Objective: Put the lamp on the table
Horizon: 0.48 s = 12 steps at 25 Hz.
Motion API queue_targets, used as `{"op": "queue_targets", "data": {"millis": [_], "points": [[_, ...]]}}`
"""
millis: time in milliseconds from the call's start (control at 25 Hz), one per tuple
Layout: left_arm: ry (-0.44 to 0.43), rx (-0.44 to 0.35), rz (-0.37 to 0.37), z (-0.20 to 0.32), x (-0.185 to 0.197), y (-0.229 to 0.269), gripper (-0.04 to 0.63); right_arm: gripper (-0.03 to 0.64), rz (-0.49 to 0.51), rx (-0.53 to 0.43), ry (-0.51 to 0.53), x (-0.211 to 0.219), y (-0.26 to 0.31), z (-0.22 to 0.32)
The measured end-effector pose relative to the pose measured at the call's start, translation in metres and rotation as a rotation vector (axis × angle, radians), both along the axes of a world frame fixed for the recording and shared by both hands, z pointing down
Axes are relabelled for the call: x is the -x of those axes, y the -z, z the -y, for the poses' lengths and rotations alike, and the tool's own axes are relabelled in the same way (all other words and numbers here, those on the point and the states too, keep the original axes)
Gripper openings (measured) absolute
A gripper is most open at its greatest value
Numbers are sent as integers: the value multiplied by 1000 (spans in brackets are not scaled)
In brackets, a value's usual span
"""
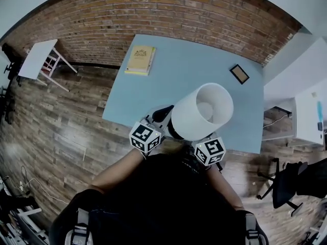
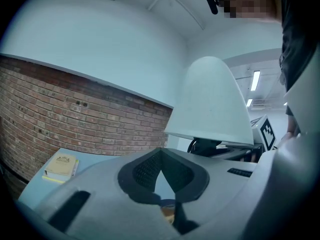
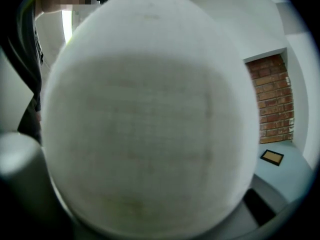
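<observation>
A lamp with a white cone shade hangs tilted over the near edge of the light blue table. Its dark base shows under the shade. My right gripper sits below the shade. In the right gripper view the shade fills the space between the wide-set jaws, so the gripper is shut on the lamp. My left gripper is at the lamp's left by the base. Its jaws stand together, and the shade rises beyond them to the right.
A yellow book lies at the table's far left and a small dark picture frame at its far right. A brick wall runs behind the table. A white side table stands to the left and an office chair to the right.
</observation>
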<state>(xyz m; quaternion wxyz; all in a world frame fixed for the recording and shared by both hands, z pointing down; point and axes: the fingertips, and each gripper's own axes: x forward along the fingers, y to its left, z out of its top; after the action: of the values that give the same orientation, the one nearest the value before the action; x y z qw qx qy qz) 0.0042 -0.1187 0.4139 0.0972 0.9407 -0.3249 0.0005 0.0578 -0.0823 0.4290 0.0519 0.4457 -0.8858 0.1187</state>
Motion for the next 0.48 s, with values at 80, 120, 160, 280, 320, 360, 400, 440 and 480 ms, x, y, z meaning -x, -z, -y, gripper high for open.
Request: {"op": "queue_targets", "data": {"millis": [80,120,160,280,320,360,400,440,480], "points": [[5,-2,-4,10,-20,3,9,117,-11,-5,8,-20,4,10],[10,-2,-6,14,-29,4,9,117,-18,-7,11,-31,6,15],[17,-2,-8,18,-37,5,9,117,-23,-9,14,-40,7,19],[43,-1,-18,30,-57,8,9,117,-31,-11,22,-65,10,30],[51,-1,-21,34,-63,9,9,117,-32,-11,26,-73,11,33],[59,-1,-23,38,-68,9,9,117,-34,-10,32,-79,11,36],[66,-1,-24,40,-73,9,9,117,-35,-7,39,-84,10,38],[71,0,-23,42,-77,9,9,117,-36,-3,44,-89,8,39],[76,1,-21,44,-81,9,9,117,-37,2,47,-93,6,41]]}}
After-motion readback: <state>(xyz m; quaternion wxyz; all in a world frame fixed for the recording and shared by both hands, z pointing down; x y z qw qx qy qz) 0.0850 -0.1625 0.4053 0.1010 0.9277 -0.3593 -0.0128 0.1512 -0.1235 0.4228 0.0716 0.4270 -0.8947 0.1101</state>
